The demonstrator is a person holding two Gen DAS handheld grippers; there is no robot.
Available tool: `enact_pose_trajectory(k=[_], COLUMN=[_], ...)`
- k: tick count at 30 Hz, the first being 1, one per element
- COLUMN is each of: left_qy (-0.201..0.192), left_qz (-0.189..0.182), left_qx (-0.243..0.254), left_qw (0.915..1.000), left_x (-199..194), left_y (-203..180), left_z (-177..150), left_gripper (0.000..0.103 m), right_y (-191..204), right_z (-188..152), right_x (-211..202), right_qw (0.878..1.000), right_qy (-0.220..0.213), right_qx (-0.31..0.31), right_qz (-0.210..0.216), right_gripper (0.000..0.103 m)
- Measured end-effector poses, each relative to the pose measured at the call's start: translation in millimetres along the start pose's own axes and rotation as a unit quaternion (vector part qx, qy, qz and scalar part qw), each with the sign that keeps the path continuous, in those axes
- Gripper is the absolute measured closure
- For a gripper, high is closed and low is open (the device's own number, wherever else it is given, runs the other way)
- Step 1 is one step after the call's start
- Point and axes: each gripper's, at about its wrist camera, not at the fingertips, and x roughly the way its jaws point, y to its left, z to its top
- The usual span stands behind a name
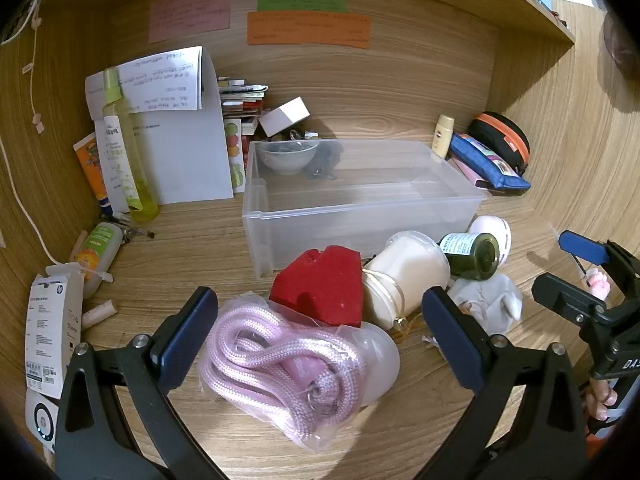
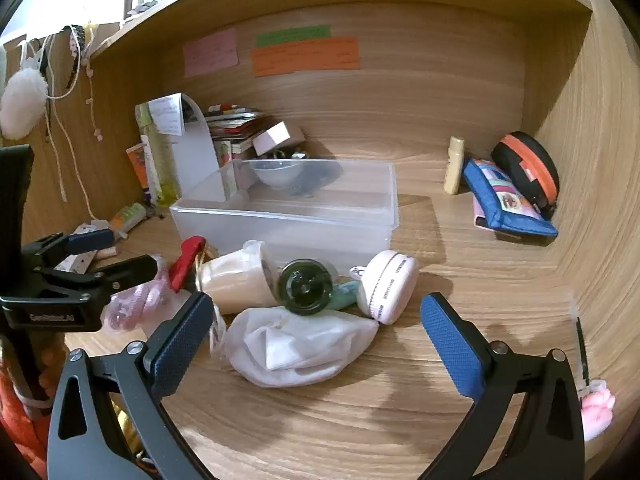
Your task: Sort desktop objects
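2 grippers are hovering over a wooden desk (image 2: 400,420), each with its fingers spread wide and nothing between the pads. The left gripper (image 1: 320,332) is pointing down at a bagged pink rope (image 1: 276,364), which is lying on the desk in the gap between the 2 blue pads, touching neither. Just beyond the rope, a red block (image 1: 324,288) is sitting against a white jar (image 1: 404,276) lying on its side, and a dark green bottle (image 1: 476,254) is lying beside that jar with a pink round case (image 1: 498,232) behind it.

The right gripper (image 2: 316,324) is aiming at a white cloth bundle (image 2: 300,346), which is resting on the desk between its fingers, nearer the left pad but apart from both. In the right wrist view the dark green bottle is showing its round end just behind the bundle, with the pink round case to its right, touching the bundle's edge.

Behind this cluster a clear plastic bin (image 1: 360,216) is standing open and looks bare inside; a bowl (image 1: 288,156) shows through it at the back. A blue pouch (image 2: 508,204) and a black-and-orange case (image 2: 528,168) are lying well apart to the right.
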Motion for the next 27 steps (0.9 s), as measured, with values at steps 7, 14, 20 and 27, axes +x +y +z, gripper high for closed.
enact_pose_trajectory(k=[7,14,20,27], left_qy=[0.001,0.001,0.001,0.002], left_qz=[-0.001,-0.002,-0.002,-0.002], left_qx=[0.004,0.005,0.006,0.005], left_qw=[1.0,1.0,1.0,1.0], left_x=[-0.8,-0.8,-0.7,-0.7], left_y=[-4.1,-4.3,-5.6,-7.2], left_z=[-2.2,-2.0,-3.2,-3.1], left_gripper=[0.0,0.0,0.0,0.0], right_y=[0.2,1.1,1.9,2.9], right_z=[-0.3,-0.9,-0.6,-1.0], right_x=[2.4,3.9,2.6,3.1], right_qw=[1.0,1.0,1.0,1.0], right_qy=[0.004,0.008,0.007,0.009], right_qx=[0.002,0.001,-0.002,-0.001], right_qz=[-0.001,-0.001,-0.002,-0.001], right_gripper=[0.0,0.0,0.0,0.0])
